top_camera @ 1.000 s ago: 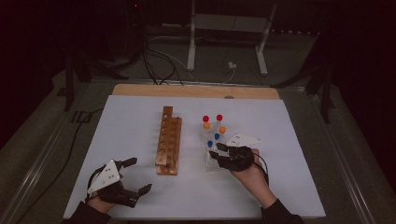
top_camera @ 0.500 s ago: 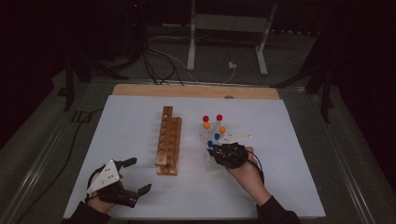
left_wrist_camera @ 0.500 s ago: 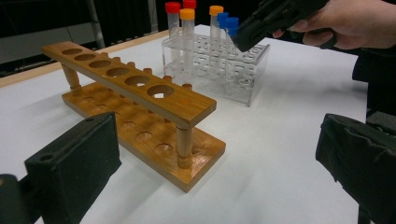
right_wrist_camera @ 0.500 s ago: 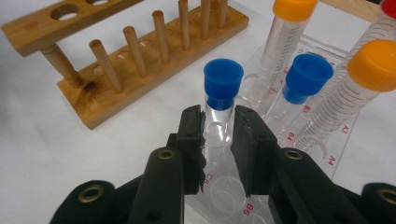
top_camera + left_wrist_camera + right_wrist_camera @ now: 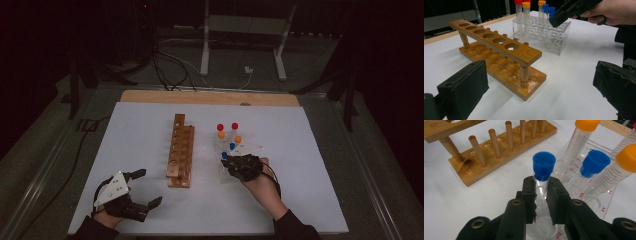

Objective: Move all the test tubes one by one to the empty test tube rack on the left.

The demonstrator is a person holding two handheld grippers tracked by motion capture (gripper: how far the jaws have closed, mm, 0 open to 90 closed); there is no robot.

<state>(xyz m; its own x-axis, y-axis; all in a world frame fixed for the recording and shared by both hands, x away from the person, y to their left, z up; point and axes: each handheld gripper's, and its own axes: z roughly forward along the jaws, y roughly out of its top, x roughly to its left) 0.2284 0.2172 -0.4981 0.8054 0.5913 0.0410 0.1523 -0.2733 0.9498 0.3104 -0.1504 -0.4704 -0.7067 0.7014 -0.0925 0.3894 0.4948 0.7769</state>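
Observation:
A clear plastic rack [image 5: 248, 148] holds several capped tubes with red, orange and blue caps. My right gripper [image 5: 541, 185] is shut on the nearest blue-capped tube [image 5: 543, 165] just under its cap, while the tube stands upright in the rack. Its jaws have just been closing on that tube. In the high view the right gripper [image 5: 229, 164] sits at the rack's near end. A wooden tube rack [image 5: 181, 150] with empty holes stands to the left. My left gripper [image 5: 148, 188] rests open near the table's front left with nothing between its fingers.
A second blue-capped tube [image 5: 594, 163] and two orange-capped tubes [image 5: 584, 135] stand close behind the held one. The white table top [image 5: 135, 135] has free room on the left and far right. Cables and a stand lie on the floor beyond the table.
The right gripper has edged slightly toward the clear rack and its jaws have drawn together around the blue-capped tube. The left gripper has stayed where it was.

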